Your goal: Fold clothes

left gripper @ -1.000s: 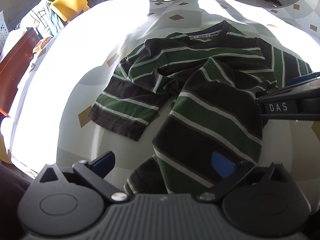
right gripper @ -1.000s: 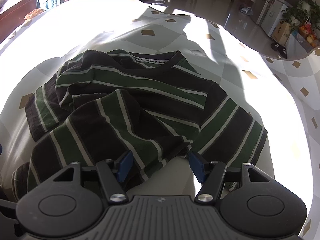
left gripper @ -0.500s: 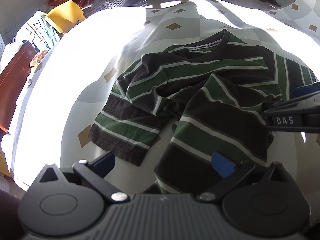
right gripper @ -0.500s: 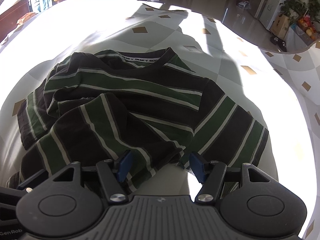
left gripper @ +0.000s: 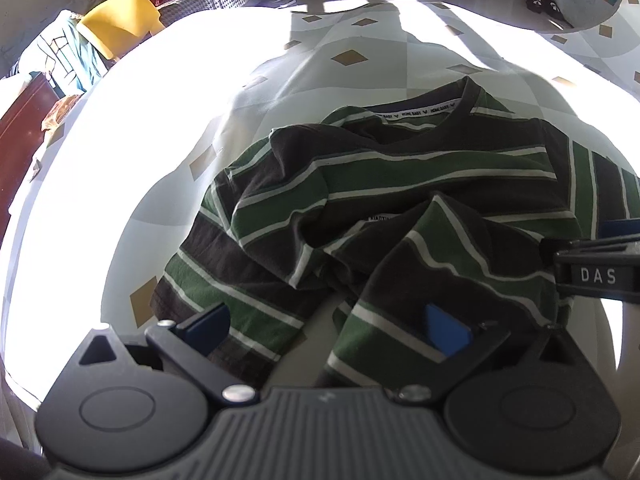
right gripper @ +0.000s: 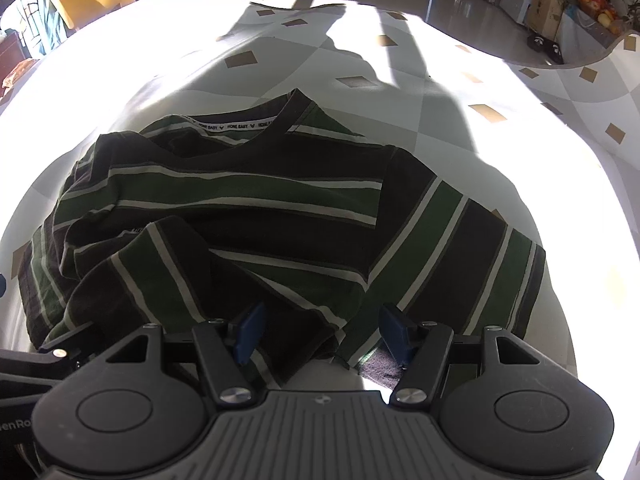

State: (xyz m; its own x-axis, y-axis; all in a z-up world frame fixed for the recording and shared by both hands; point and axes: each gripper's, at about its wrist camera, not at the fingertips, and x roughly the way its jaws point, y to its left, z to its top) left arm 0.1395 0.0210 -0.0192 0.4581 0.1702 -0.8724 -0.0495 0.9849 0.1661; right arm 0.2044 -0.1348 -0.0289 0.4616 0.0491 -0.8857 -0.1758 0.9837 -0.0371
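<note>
In the left wrist view, the left gripper (left gripper: 326, 330) stands wide apart over the crumpled dark green striped cotton T-shirt (left gripper: 400, 208) lying on the white diamond-patterned table (left gripper: 168, 128). In the right wrist view, the right gripper (right gripper: 320, 332) is also parted, its blue fingertips (right gripper: 250, 332) at the shirt's lower hem.

Both tools are showing a dark grey ribbed body with two round black discs and silver screws. The left gripper (left gripper: 326, 330) and the right gripper (right gripper: 322, 332) are wearing blue fingertips (left gripper: 446, 334). White letters "DAS" are standing on one black finger.
</note>
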